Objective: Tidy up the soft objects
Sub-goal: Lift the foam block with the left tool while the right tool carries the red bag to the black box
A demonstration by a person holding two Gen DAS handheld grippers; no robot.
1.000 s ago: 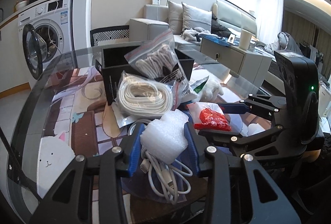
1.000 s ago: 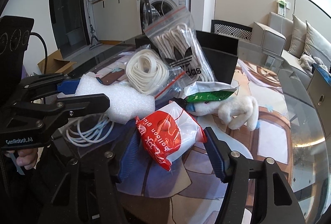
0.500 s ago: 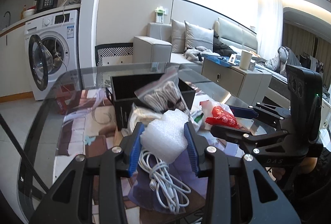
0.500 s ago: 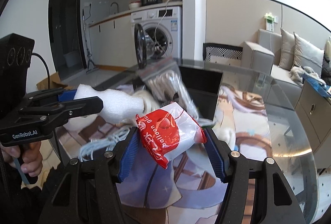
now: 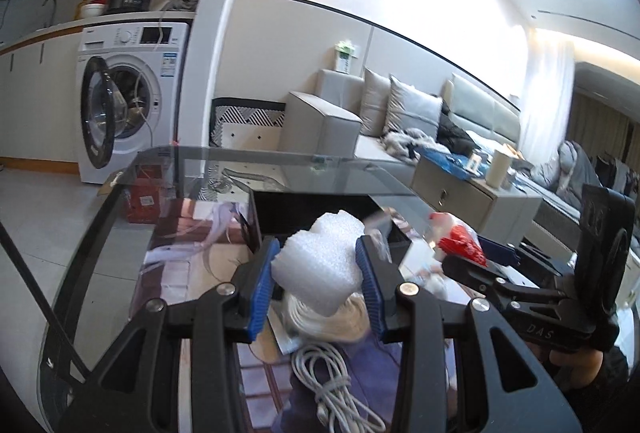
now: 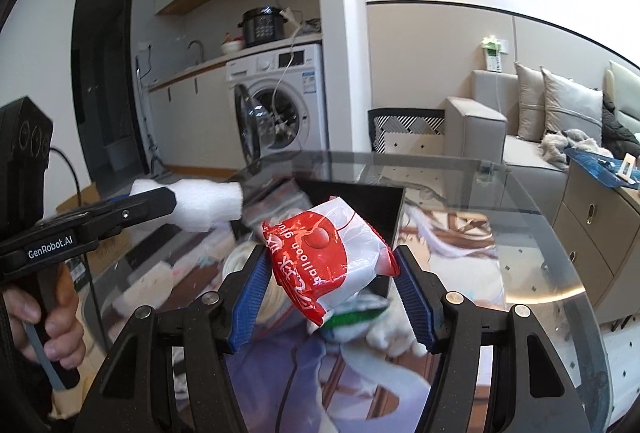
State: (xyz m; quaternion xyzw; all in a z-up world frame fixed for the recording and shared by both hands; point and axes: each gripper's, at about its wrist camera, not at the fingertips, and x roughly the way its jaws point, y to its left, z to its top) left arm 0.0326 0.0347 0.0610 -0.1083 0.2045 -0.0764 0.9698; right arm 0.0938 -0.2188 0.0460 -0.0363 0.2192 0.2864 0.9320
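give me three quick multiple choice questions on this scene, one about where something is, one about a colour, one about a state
1. Where is the white cable bundle?
A. in the black box
B. on the table below the left gripper
C. on the sofa

2. What colour are the gripper pads?
A. blue
B. green
C. yellow

3. What is the state of the washing machine door?
A. shut
B. removed
C. swung open

Answers:
1. B: it lies on the glass table under the left gripper.
2. A: blue ribbed pads flank the red and white balloon packet.
3. C: the round door stands out from the drum.
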